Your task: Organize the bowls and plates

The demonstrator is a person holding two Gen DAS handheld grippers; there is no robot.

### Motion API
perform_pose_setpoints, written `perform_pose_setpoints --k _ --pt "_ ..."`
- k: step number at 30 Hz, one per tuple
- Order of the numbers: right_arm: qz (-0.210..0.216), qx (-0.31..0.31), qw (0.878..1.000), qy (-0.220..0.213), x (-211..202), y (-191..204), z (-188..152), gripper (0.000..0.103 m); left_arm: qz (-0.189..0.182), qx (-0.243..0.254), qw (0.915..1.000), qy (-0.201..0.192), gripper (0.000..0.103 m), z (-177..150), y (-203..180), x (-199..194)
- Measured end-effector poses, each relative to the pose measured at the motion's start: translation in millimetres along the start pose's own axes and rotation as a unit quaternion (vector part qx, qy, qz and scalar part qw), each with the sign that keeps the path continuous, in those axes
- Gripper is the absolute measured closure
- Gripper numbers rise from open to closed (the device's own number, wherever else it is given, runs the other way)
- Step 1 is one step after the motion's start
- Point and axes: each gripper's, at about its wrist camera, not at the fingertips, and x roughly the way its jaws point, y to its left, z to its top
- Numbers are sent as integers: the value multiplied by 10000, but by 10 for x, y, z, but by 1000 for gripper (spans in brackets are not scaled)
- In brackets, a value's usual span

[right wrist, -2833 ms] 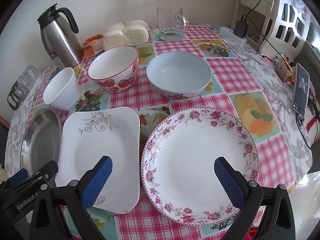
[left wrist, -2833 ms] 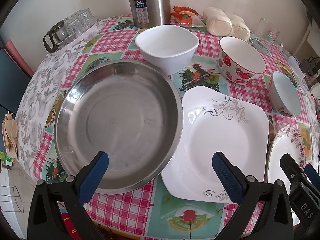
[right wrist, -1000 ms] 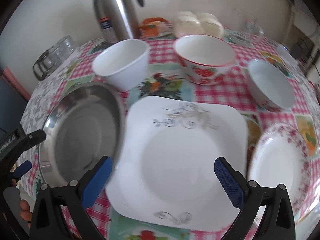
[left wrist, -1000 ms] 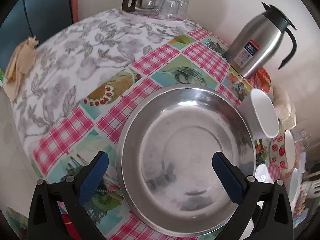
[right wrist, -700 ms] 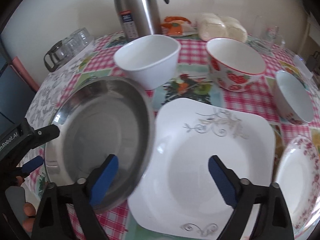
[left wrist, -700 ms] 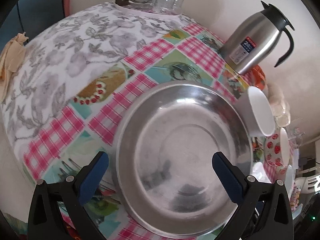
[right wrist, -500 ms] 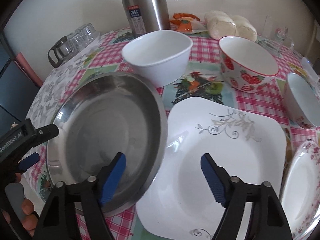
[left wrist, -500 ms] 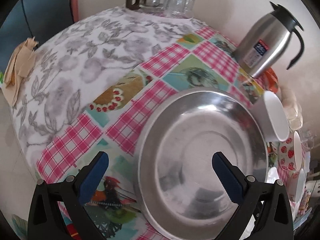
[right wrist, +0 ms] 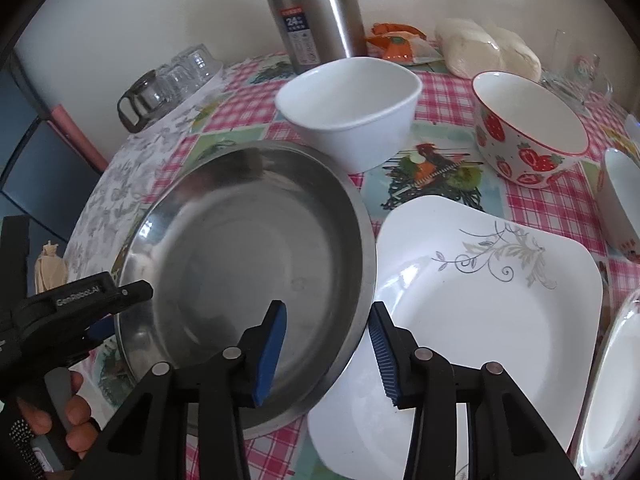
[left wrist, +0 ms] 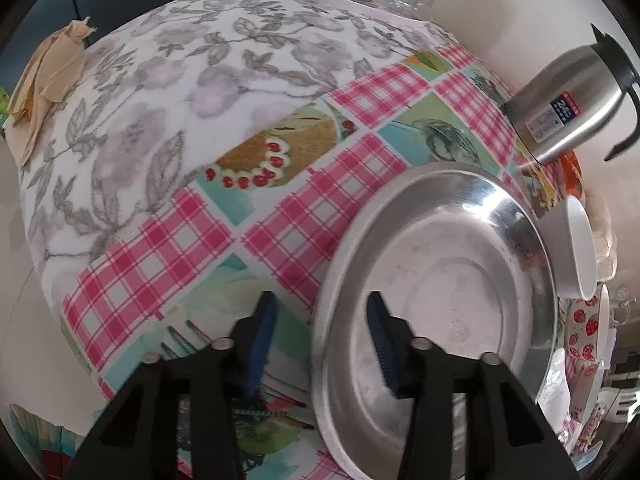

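Round table (right wrist: 248, 76) against a pale wall, laid with a pink-check picture cloth over a grey floral cloth (left wrist: 168, 80).

Steel plate (right wrist: 248, 248): large, round, shallow, at the near left of the table. Its right rim overlaps the left edge of the white square plate (right wrist: 480, 320), which carries a grey scroll motif and lies just beside it.

Left gripper (left wrist: 320, 340): jaws part-closed, having just been narrowing, and straddling the steel plate's left rim, one blue pad outside over the cloth, the other inside the dish. No pad is seen pressing the metal. In the right wrist view it reaches in from the left, with a person's fingers (right wrist: 76, 420) around its handle.

Right gripper (right wrist: 326, 344): jaws likewise part-closed after narrowing, straddling the steel plate's right rim where it overlaps the square plate. A gap shows on both sides of the rim.

Behind the steel plate:
- white square bowl (right wrist: 352, 108), close to its far rim
- strawberry bowl (right wrist: 528, 128), to the right
- steel thermos jug (right wrist: 316, 12) at the wall
- upturned glasses (right wrist: 176, 76) at far left
- wrapped buns (right wrist: 488, 52) and an orange packet (right wrist: 396, 44)

Right edge: a pale bowl (right wrist: 620, 196) and a floral-rimmed plate (right wrist: 616, 400), both partly cut off. A beige rag (left wrist: 44, 76) hangs off the table's left side.
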Motion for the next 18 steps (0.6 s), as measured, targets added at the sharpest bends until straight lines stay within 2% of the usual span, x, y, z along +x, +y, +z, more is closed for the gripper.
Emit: perform_pose_setpoints --k 5,11,15,18 --pt "100 59 9999 19 1 -13 7 58 -30 -200 9998 -51 72 -14 135 -61" --pt "127 47 9999 -30 -15 -11 19 58 79 -457 9988 -133 73 -9 311 -122" --pt "170 -13 9998 -140 -45 28 39 62 85 -499 9986 -140 73 1 321 -123" --pt "212 -107 9997 -39 17 88 43 66 96 -508 9986 -108 73 15 289 -105"
